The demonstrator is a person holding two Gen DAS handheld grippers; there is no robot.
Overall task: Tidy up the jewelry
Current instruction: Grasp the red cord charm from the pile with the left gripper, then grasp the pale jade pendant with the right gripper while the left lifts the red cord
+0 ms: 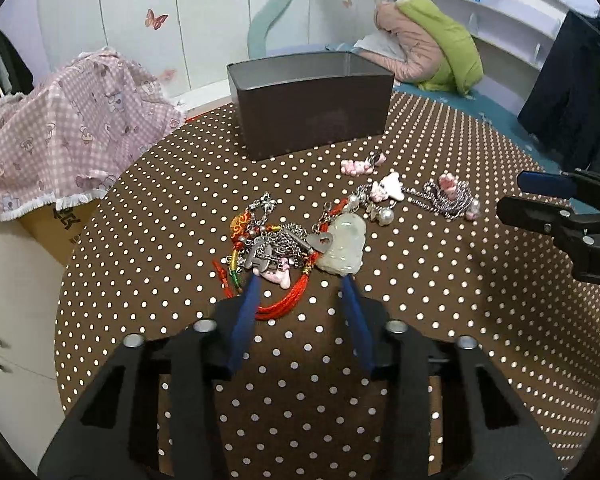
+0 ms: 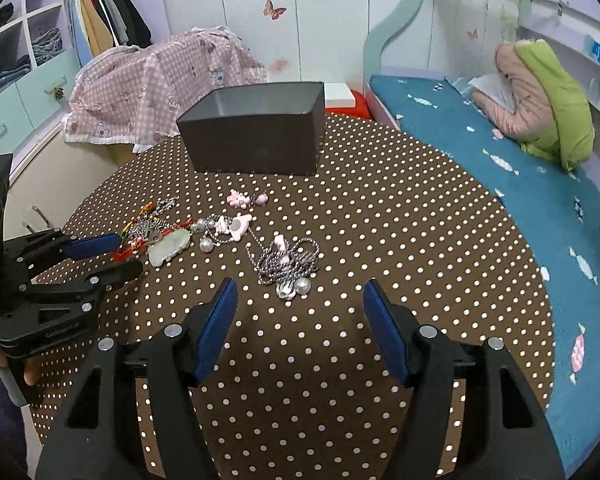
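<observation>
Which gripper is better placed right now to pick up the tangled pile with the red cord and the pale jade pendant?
Left. The left gripper has its fingertips at the red cord pile and jade pendant. The right gripper stands open nearer the silver chain, apart from that pile.

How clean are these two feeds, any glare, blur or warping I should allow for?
Left wrist view: sharp, even light, fisheye bends the box and table edge. Right wrist view: equally sharp, soft shadow under the fingers, white dots glint, dark corners.
</observation>
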